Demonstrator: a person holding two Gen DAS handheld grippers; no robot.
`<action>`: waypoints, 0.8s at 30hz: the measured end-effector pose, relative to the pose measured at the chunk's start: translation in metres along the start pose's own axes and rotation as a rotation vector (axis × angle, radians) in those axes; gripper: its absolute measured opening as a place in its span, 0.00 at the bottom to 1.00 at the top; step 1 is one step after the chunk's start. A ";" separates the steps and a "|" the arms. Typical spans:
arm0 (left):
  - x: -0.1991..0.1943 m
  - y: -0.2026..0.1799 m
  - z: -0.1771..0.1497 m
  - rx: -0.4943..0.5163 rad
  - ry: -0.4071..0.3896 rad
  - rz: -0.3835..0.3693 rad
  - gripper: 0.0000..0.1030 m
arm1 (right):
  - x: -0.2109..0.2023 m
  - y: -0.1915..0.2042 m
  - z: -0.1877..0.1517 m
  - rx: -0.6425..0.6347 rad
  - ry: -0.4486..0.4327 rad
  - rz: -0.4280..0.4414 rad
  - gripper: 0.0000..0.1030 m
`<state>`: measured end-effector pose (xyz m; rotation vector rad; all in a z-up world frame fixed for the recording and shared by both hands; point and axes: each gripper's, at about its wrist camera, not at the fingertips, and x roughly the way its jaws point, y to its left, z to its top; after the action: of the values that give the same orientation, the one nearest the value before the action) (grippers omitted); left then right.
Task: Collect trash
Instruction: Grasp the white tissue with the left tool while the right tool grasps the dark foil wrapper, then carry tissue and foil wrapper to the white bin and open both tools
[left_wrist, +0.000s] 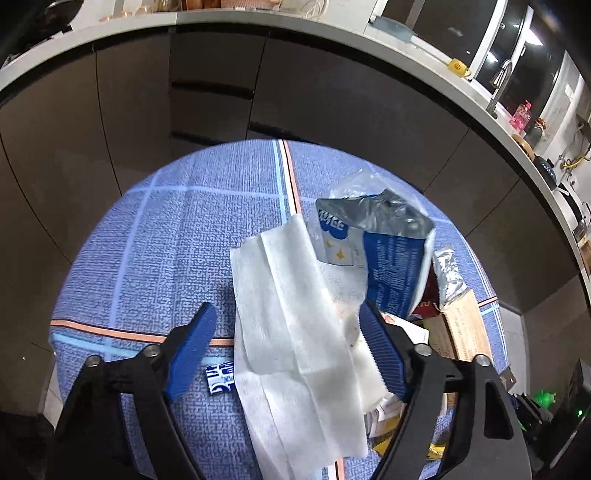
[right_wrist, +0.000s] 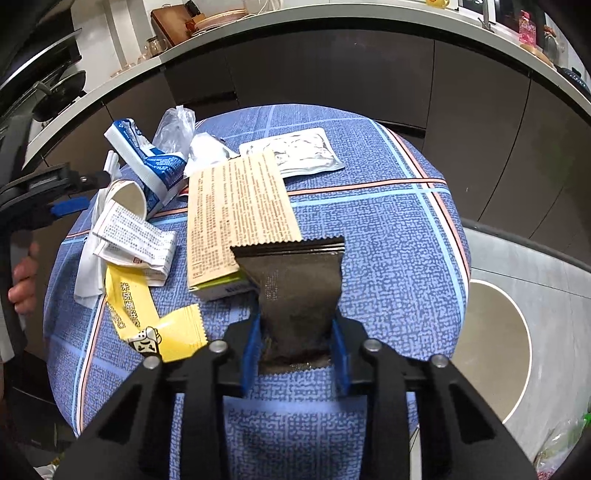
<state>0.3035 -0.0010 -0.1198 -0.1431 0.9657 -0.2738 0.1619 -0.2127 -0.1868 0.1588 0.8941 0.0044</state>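
Note:
Trash lies on a round table with a blue checked cloth (right_wrist: 388, 258). My right gripper (right_wrist: 295, 321) is shut on a dark brown wrapper (right_wrist: 299, 280), which bunches between the blue pads and fans out ahead. Beside it lie a kraft paper box (right_wrist: 236, 214), a yellow wrapper (right_wrist: 162, 332) and a printed leaflet (right_wrist: 136, 243). My left gripper (left_wrist: 287, 310) stands open around a white wipe (left_wrist: 295, 332). The wipe lies against the right pad, and the left pad is clear of it. A blue-and-white pouch (left_wrist: 384, 258) stands just beyond the wipe.
A paper cup (right_wrist: 129, 195), a silver pouch (right_wrist: 299, 151) and a clear plastic bag (right_wrist: 177, 125) lie further back. A small blue wrapper (left_wrist: 219, 376) sits by the left pad. Dark cabinets (left_wrist: 332, 99) under a white counter ring the table. A round beige shape (right_wrist: 491, 350) is on the floor to the right.

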 end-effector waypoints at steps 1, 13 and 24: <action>0.002 0.002 0.001 -0.007 0.012 -0.019 0.63 | 0.000 0.000 0.000 -0.001 0.000 0.000 0.24; -0.036 -0.014 -0.004 0.080 -0.018 -0.085 0.03 | -0.035 0.004 -0.002 0.001 -0.066 0.019 0.19; -0.135 -0.062 -0.007 0.167 -0.168 -0.168 0.03 | -0.098 0.001 -0.002 0.019 -0.193 0.046 0.19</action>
<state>0.2144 -0.0210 -0.0022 -0.0925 0.7614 -0.4884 0.0989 -0.2178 -0.1122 0.1938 0.6981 0.0230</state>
